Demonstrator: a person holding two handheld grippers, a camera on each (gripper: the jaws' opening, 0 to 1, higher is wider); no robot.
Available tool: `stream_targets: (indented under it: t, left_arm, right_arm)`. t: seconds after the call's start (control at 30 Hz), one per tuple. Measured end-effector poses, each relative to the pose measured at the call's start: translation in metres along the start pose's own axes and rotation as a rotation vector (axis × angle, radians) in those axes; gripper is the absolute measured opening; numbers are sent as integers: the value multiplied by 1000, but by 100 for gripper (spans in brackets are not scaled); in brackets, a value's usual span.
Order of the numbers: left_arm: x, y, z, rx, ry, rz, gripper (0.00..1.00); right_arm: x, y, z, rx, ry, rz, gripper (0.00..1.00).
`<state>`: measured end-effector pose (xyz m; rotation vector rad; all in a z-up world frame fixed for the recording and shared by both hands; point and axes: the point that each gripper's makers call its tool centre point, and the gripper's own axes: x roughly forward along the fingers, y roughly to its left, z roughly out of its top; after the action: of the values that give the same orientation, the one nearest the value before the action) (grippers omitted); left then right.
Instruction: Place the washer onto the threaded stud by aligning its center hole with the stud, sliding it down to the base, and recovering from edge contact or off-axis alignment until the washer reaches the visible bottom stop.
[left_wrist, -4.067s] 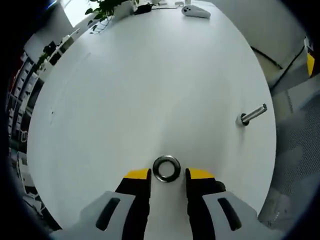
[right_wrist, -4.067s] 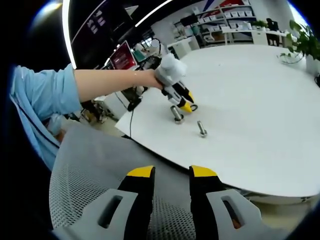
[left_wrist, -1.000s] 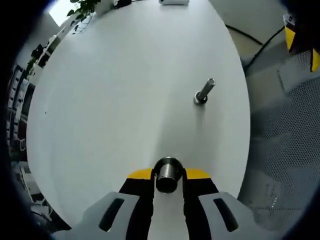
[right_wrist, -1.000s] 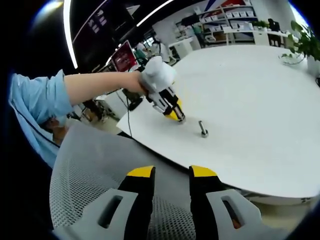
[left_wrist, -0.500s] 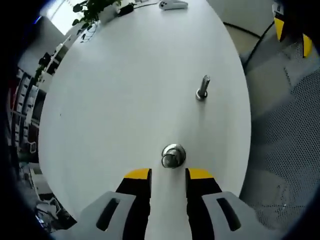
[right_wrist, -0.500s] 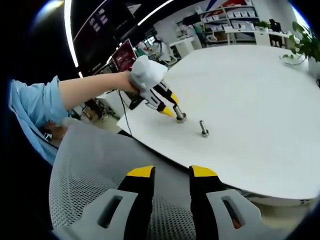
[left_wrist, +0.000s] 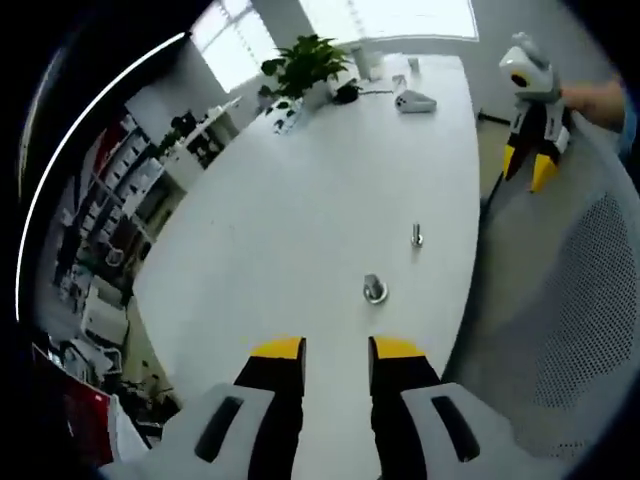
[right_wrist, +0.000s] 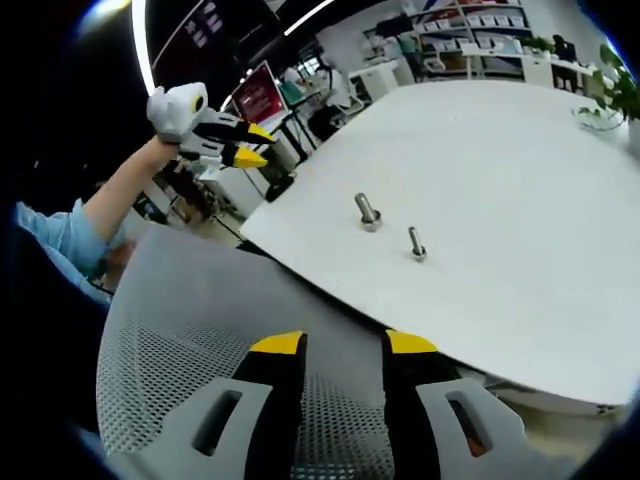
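A short metal stud (left_wrist: 375, 288) stands on the white table (left_wrist: 300, 200), with what looks like the washer as a wide ring around its foot. In the right gripper view the same stud (right_wrist: 368, 212) stands near the table's near edge. A thinner bolt (left_wrist: 417, 236) stands upright a little beyond it, also seen as the bolt (right_wrist: 417, 244). My left gripper (left_wrist: 336, 350) is open and empty, well back from the stud and raised; it appears as the left gripper (right_wrist: 245, 143) held up by a hand. My right gripper (right_wrist: 344, 345) is open over a mesh chair, seen as the right gripper (left_wrist: 528, 168).
A grey mesh chair (right_wrist: 190, 330) sits at the table's edge under the right gripper, also seen as the chair (left_wrist: 580, 300). A potted plant (left_wrist: 310, 60) and small white devices (left_wrist: 415, 100) stand at the table's far end. Shelves and screens line the room behind.
My left gripper has let go and drawn back and up from the stud, past the table edge; the stud now stands free. The right gripper has barely moved.
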<state>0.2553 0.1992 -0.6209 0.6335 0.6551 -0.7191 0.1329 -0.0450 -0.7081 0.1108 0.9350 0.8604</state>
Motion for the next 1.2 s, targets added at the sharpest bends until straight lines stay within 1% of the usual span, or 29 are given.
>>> stream_targets:
  t: [0.07, 0.1, 0.13, 0.17, 0.2, 0.23, 0.27, 0.3, 0.33, 0.43, 0.53, 0.57, 0.63, 0.7, 0.77, 0.8, 0.83, 0.93, 1.03, 1.07, 1.1, 1.17, 1.2]
  left_arm:
    - [-19, 5, 6, -97, -98, 43, 23]
    - [-26, 6, 6, -147, -125, 59, 23]
    - [-35, 8, 4, -203, -165, 90, 23]
    - [-41, 8, 5, -231, -197, 106, 22]
    - [-49, 8, 4, -294, -239, 126, 22]
    - [-53, 8, 3, -333, -266, 142, 21]
    - [-56, 7, 2, -354, -282, 160, 21]
    - [-59, 5, 1, -364, -296, 177, 21]
    - [-61, 1, 0, -396, -321, 186, 21]
    - [-65, -6, -2, -450, -365, 210, 21]
    - [-69, -10, -6, -511, -421, 246, 22]
    - [-69, -11, -10, -527, -430, 259, 22]
    - [-68, -14, -20, -561, -430, 278, 22]
    - [-68, -14, -27, -585, -447, 310, 22]
    - [-68, -16, -30, -595, -454, 328, 22]
    - [-67, -20, -31, -604, -465, 325, 22]
    - [-66, -22, -32, -616, -466, 321, 22]
    - [-55, -32, -39, -681, -472, 276, 22]
    - [-47, -38, -41, -683, -454, 260, 22]
    - [-40, -49, -43, -687, -417, 202, 21]
    - [-37, -54, -44, -696, -400, 177, 21]
    - [-32, -58, -48, -682, -377, 178, 22]
    - [-29, -56, -56, -677, -351, 179, 24]
  right_arm:
    - [0, 0, 0, 2, -2, 0, 32]
    - [0, 0, 0, 5, -2, -2, 32]
    - [0, -1, 0, 7, -1, -3, 32]
    - [0, -1, 0, 11, -1, -6, 32]
    - [0, -2, 0, 15, -3, -9, 32]
    - [-1, -3, -1, 27, -2, -14, 32]
    - [-1, -5, -2, 46, -1, -24, 33]
    - [-1, -9, -3, 70, -6, -50, 34]
    - [-3, -14, -2, 79, -21, -80, 36]
    - [-3, -13, -2, 77, -24, -66, 38]
    - [-4, -14, -2, 84, -35, -69, 39]
    - [-4, -14, -1, 87, -38, -70, 39]
    - [-4, -15, -1, 88, -36, -73, 40]
    - [-3, -15, -2, 87, -31, -76, 41]
    - [-4, -16, -3, 91, -30, -79, 42]
    - [-3, -16, -3, 89, -29, -78, 42]
    - [-3, -16, -3, 89, -28, -78, 43]
    - [-4, -17, -3, 96, -29, -83, 45]
    - [-4, -18, -3, 99, -27, -87, 47]
    - [-3, -18, -4, 101, -26, -90, 48]
    - [-3, -19, -4, 102, -24, -92, 50]
    - [-3, -19, -4, 106, -21, -93, 51]
    - [-3, -19, -5, 105, -18, -92, 51]
